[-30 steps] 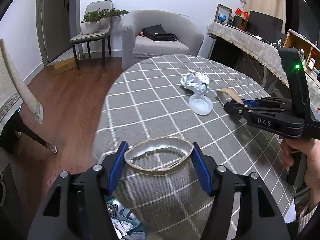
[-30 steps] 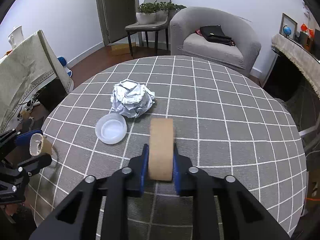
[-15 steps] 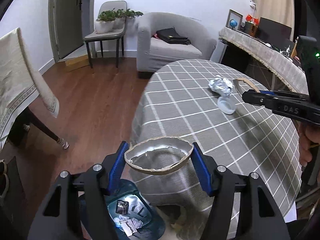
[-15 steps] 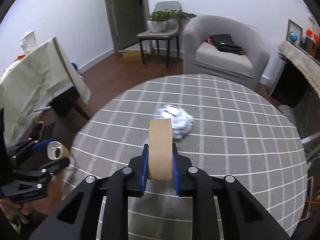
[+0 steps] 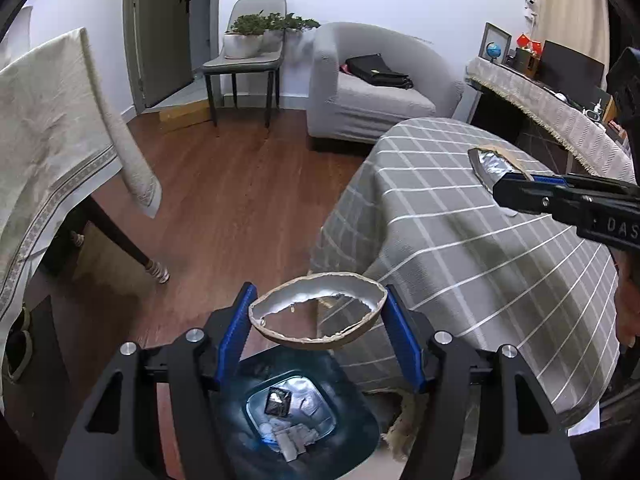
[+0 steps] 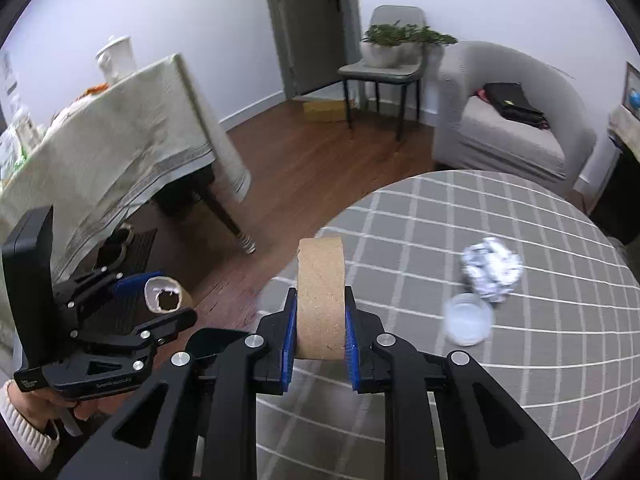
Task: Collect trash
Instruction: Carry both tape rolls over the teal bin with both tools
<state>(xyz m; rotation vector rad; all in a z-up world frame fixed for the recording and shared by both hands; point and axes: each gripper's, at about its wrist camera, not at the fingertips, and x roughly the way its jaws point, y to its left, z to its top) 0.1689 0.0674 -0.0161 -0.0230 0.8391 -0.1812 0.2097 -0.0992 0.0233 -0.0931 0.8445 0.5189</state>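
we hold the left gripper (image 5: pixel 318 336) clamped on a squashed foil-lined paper cup (image 5: pixel 318 316), hanging just above the open trash bin (image 5: pixel 292 412) and a bit toward the table side of it. step in hand looks like the drop – next move calls for centring over the bin mouth, then releasing. right gripper (image 6: pixel 320 334) is pinched on a cardboard ring (image 6: pixel 320 300), above the round table (image 6: pixel 540 360) beside the bin. farther from the bin – clear plastic lid (image 6: pixel 468 320) and foil ball (image 6: pixel 492 270) on the table, not yet collected.
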